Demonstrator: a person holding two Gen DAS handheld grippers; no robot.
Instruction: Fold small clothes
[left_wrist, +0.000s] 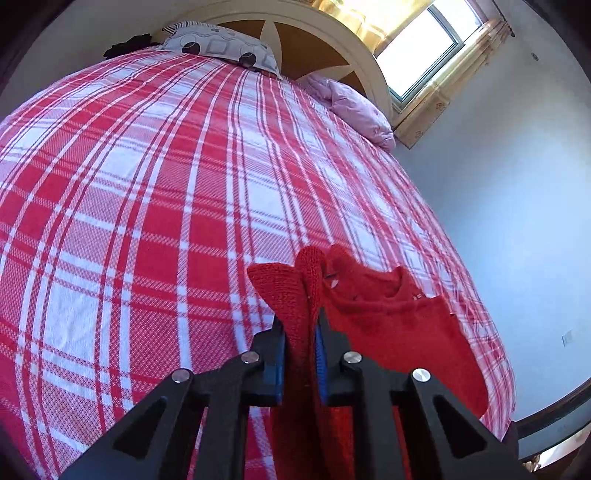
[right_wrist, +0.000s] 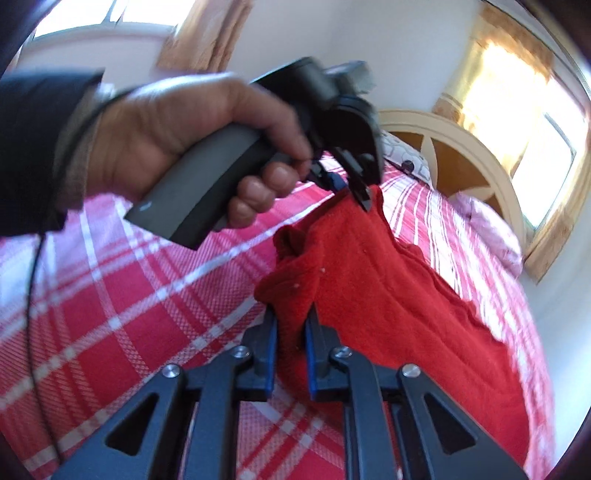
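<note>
Jaws of both grippers clamp red sweater (left_wrist: 373, 314).

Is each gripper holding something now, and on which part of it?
Both are shut on the red knitted garment: the left gripper pinches a bunched edge, the right gripper another bunched edge. Which part exactly cannot be told.

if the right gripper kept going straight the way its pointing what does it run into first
Most likely the red sweater itself: the right gripper is shut on its edge and more of it lies ahead. Beyond that the left gripper looks roughly in line, though depth is unclear.
</note>
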